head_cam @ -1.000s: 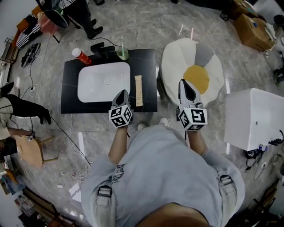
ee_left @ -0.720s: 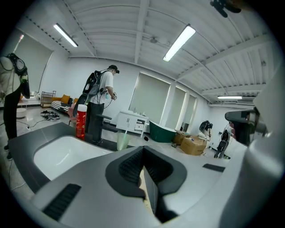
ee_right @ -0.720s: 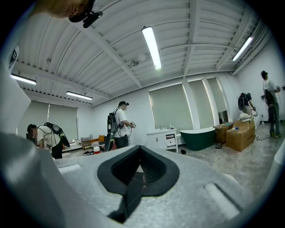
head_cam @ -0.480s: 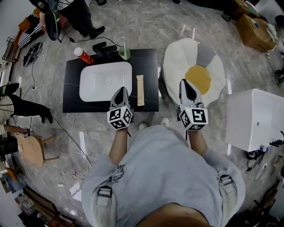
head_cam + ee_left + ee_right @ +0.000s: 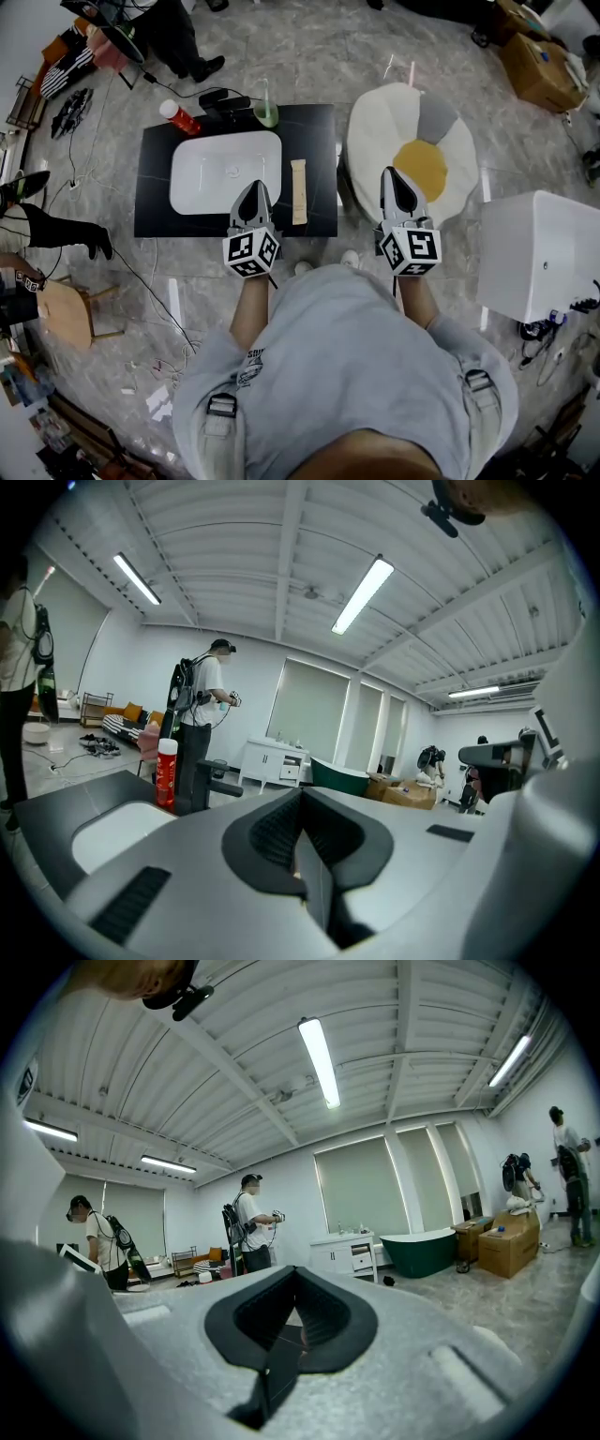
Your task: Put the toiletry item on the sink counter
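A slim tan toiletry item (image 5: 297, 191) lies flat on the black sink counter (image 5: 314, 131), just right of the white basin (image 5: 225, 172). My left gripper (image 5: 254, 185) hangs over the counter's near edge, beside the basin's right corner and a little left of the tan item. It is shut with nothing in it. My right gripper (image 5: 391, 172) is off the counter, over the egg-shaped cushion (image 5: 412, 141), and is also shut and empty. In the left gripper view the jaws (image 5: 303, 869) meet above the basin (image 5: 108, 834).
A red bottle (image 5: 177, 117), a black faucet (image 5: 223, 101) and a green cup with a toothbrush (image 5: 266, 113) line the counter's far edge. A white cabinet (image 5: 539, 248) stands at the right and a wooden stool (image 5: 66, 314) at the left. People stand beyond the counter (image 5: 173, 33).
My left gripper has drawn back slightly toward me. The right gripper has barely moved, and both stay shut. The person beyond the counter has shifted.
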Demonstrator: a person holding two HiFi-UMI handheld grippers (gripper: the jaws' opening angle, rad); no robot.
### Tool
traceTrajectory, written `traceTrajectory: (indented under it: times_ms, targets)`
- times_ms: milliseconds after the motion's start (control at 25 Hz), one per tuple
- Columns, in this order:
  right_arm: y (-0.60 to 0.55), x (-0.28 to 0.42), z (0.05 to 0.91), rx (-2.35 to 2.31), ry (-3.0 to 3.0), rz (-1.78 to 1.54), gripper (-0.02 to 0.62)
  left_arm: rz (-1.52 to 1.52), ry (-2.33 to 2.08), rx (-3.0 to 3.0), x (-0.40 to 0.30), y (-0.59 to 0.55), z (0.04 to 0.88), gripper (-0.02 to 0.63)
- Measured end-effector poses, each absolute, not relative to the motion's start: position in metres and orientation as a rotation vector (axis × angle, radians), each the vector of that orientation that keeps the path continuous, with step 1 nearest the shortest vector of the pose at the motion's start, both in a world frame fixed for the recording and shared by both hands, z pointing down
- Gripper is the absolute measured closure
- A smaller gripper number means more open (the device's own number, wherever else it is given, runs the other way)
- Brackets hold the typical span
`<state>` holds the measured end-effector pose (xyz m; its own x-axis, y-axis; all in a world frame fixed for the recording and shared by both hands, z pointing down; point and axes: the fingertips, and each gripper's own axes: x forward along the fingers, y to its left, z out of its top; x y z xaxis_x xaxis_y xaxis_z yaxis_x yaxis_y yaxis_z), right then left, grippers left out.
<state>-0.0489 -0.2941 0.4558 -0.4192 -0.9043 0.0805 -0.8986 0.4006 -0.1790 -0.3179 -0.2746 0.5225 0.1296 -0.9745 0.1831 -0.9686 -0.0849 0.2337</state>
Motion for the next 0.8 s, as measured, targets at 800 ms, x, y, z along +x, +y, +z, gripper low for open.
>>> traceTrajectory:
  times_ms: [800]
  targets:
    - [-0.292,-0.043,0.44,-1.669,2.564,-0.289,0.591,-0.137,-1.948,2.242,-0.311,-0.269,0.454,0.601]
